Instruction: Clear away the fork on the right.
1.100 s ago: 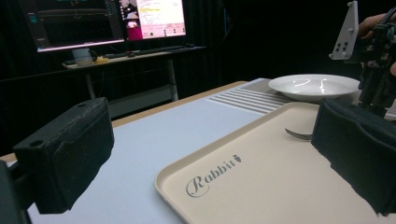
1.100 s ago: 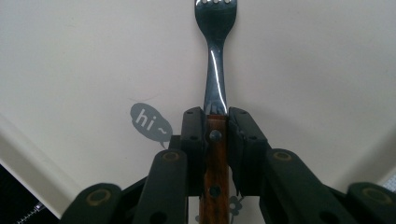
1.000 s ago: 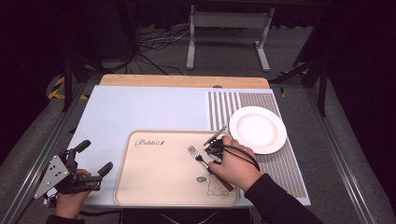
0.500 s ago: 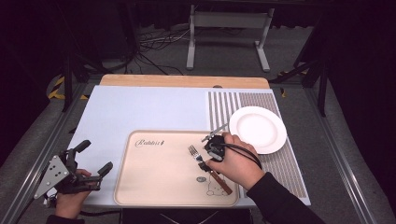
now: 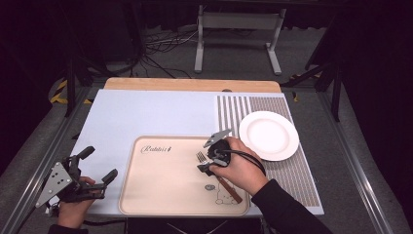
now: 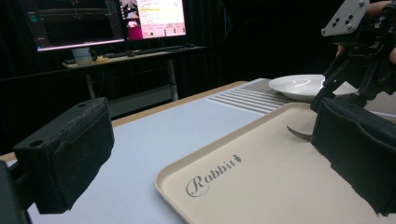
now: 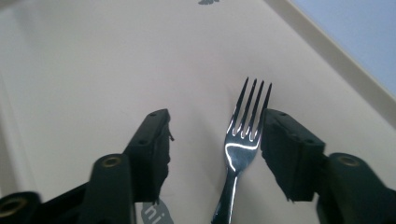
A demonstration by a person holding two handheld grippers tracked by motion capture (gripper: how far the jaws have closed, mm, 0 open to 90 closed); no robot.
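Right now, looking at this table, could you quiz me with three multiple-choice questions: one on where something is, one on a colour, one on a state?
1. Where does the fork lie?
A. on the beige tray
B. on the white plate
C. on the floor

2. What colour is the plate?
A. red
B. white
C. black

3. How does the right gripper stand to the fork?
A. clamped on its handle
B. fingers apart, fork between them, not pressed
C. far away from it

Answers: 1 A, the tines rest on the tray surface. 2 B, it shows white on the striped mat. 3 B, the right gripper view shows gaps beside the fork.
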